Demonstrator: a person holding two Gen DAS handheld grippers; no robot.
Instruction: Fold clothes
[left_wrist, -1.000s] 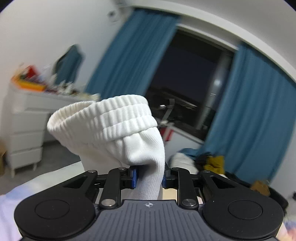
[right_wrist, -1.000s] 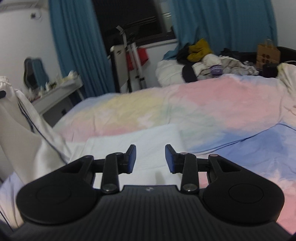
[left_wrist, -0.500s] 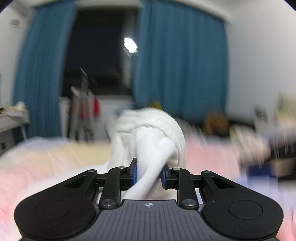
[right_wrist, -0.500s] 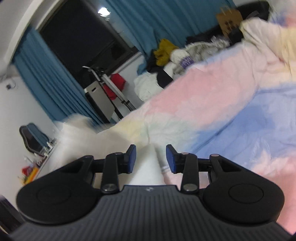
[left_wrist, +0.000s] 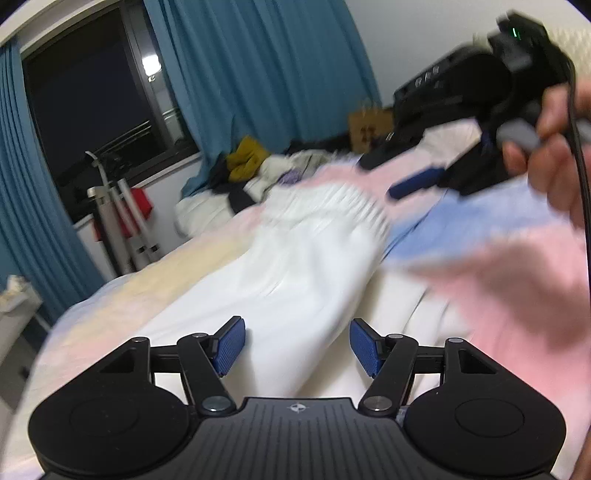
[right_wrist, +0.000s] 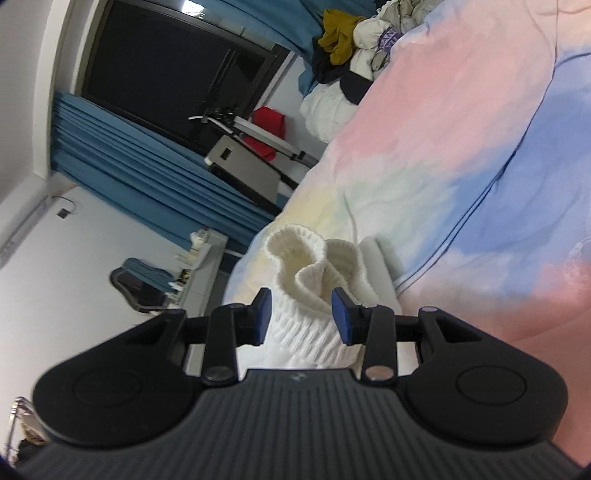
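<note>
the left gripper (left_wrist: 297, 345) stands wide open with its blue pads far apart and nothing clamped; the white garment (left_wrist: 295, 266) runs out from between the two fingers and lies ahead of it on the bed (left_wrist: 517, 266), though the picture is too blurred to say whether cloth touches either pad. the garment's ribbed cuff (left_wrist: 343, 206) is at the far end, ahead of the left gripper and a little to its right. up and to the right of the left gripper, a hand (left_wrist: 554, 147) holds the right gripper (left_wrist: 417, 184), smeared by motion, near that cuff. in the right wrist view, which is rolled to one side, the right gripper (right_wrist: 301, 315) is partly open, and the bunched ribbed cuff (right_wrist: 317, 273) sits between its fingers, rising just ahead of the tips; the pads look close beside the knit, but it cannot be told whether they press it. beyond the cuff the pastel pink, blue and yellow bed cover spreads away. farther ahead of both grippers lie a pile of clothes (right_wrist: 354, 44), blue curtains (left_wrist: 258, 74) and a dark window (left_wrist: 92, 110).
</note>
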